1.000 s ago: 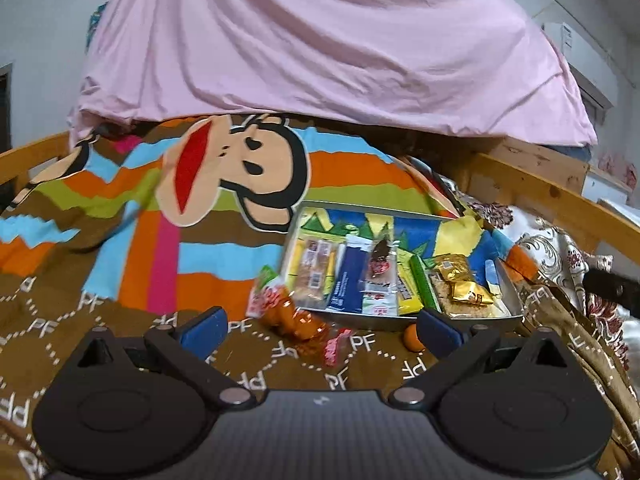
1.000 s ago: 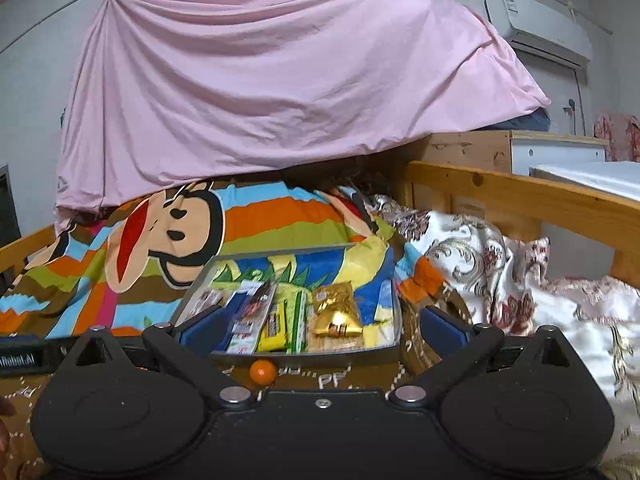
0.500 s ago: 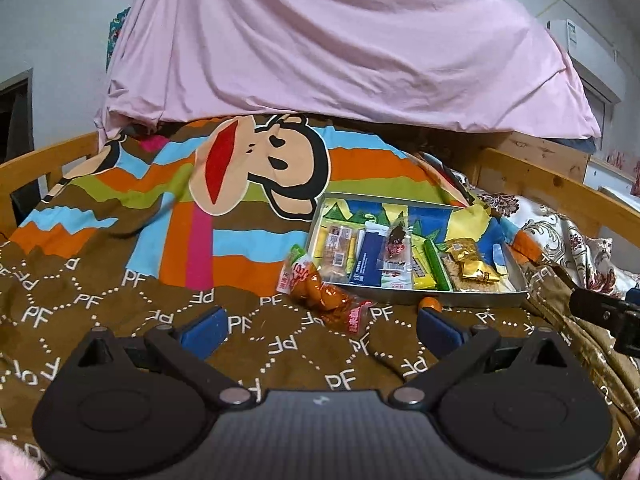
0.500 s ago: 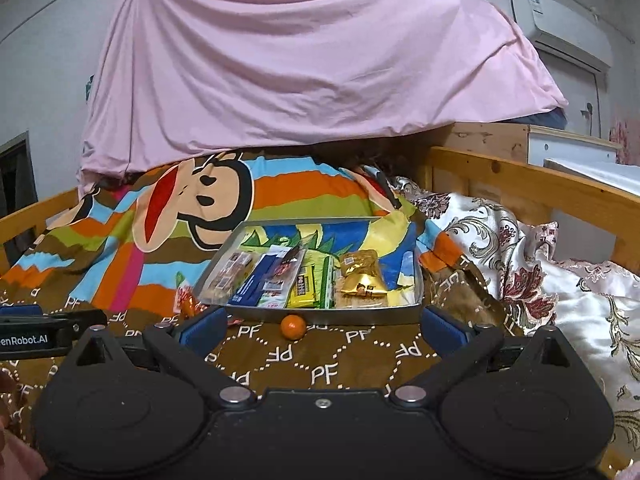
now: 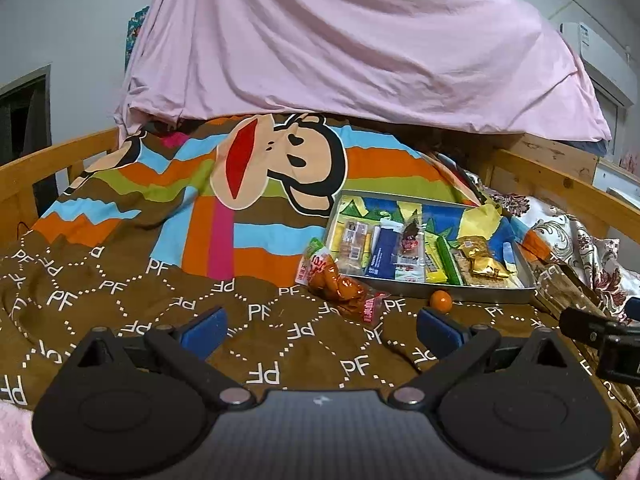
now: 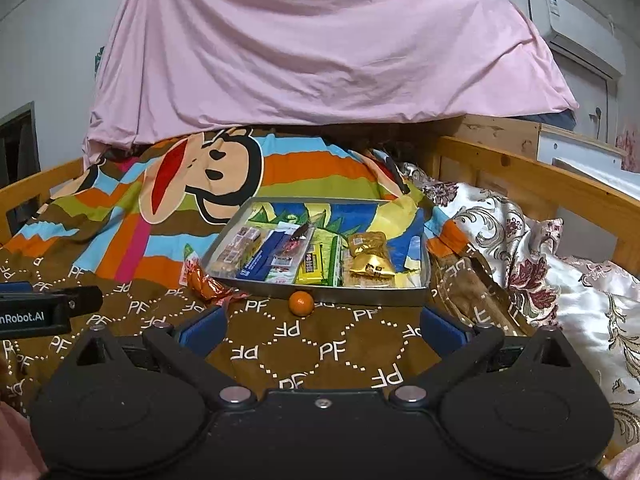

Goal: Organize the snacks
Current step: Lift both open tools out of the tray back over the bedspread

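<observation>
Small round orange candy ball on brown patterned bedspread, touching front wall of grey metal snack tray. Ahead of right gripper, between spread empty fingers. Left gripper likewise spread, empty; orange-red snack bag ahead.

- My left black two-finger gripper with blue pads is spread wide, nothing between its fingers.
- It sits low and level, pointing forward.
- My right black two-finger gripper with blue pads is spread just as wide and holds nothing.
- It is also low and level, facing forward.
- Each gripper's dark body shows at the edge of the other's view, so the two sit side by side, apart.
</observation>
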Demonstrator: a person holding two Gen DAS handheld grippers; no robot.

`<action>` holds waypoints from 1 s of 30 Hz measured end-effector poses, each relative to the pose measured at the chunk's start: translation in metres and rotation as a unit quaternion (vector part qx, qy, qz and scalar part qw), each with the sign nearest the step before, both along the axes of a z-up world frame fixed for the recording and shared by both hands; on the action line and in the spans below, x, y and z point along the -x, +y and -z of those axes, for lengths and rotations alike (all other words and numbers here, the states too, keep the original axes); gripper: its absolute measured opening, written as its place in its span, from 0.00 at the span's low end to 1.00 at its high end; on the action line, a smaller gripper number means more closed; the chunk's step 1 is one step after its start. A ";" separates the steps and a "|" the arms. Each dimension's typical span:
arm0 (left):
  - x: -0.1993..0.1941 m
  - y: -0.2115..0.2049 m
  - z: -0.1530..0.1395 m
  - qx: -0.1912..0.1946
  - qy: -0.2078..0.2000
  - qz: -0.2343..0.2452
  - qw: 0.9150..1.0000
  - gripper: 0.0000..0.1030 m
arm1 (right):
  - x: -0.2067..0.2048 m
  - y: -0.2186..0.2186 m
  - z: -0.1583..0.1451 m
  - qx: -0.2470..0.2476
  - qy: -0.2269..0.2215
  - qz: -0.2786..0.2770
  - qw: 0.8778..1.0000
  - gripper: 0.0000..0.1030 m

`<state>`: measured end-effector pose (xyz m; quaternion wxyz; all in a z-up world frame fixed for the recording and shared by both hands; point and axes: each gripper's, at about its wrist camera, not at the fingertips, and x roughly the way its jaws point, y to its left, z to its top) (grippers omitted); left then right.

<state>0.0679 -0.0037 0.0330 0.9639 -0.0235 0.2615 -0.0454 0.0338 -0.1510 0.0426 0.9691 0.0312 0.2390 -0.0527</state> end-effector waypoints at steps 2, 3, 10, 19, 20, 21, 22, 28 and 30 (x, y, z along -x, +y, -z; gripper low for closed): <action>-0.001 0.000 0.000 -0.001 0.002 -0.002 1.000 0.99 | -0.002 -0.001 0.001 -0.001 0.004 0.004 1.000 0.99; -0.002 0.001 0.001 -0.003 0.003 -0.003 1.000 1.00 | -0.002 -0.002 0.002 -0.003 0.006 0.008 1.000 0.99; -0.006 0.000 0.003 0.006 0.019 -0.003 1.000 0.99 | -0.007 0.002 0.003 -0.002 0.019 0.027 0.999 0.99; -0.010 -0.001 0.006 0.001 0.035 -0.005 0.999 0.99 | -0.010 0.004 0.006 0.010 0.030 0.027 0.999 0.99; -0.011 -0.001 0.007 0.000 0.038 -0.006 0.999 0.99 | -0.010 0.003 0.006 0.009 0.032 0.029 0.999 0.99; -0.011 0.000 0.007 0.000 0.042 -0.009 0.999 0.99 | -0.011 0.002 0.006 0.009 0.034 0.030 0.999 0.99; -0.012 0.001 0.007 0.001 0.046 -0.012 0.999 0.99 | -0.011 0.001 0.007 0.008 0.036 0.031 0.999 0.99; -0.026 0.005 0.010 -0.004 0.080 -0.003 0.997 0.99 | -0.022 -0.003 0.014 0.008 0.078 0.026 0.997 0.99; -0.032 0.005 0.012 -0.010 0.092 0.010 0.996 0.99 | -0.027 -0.004 0.017 0.006 0.093 0.023 0.995 0.99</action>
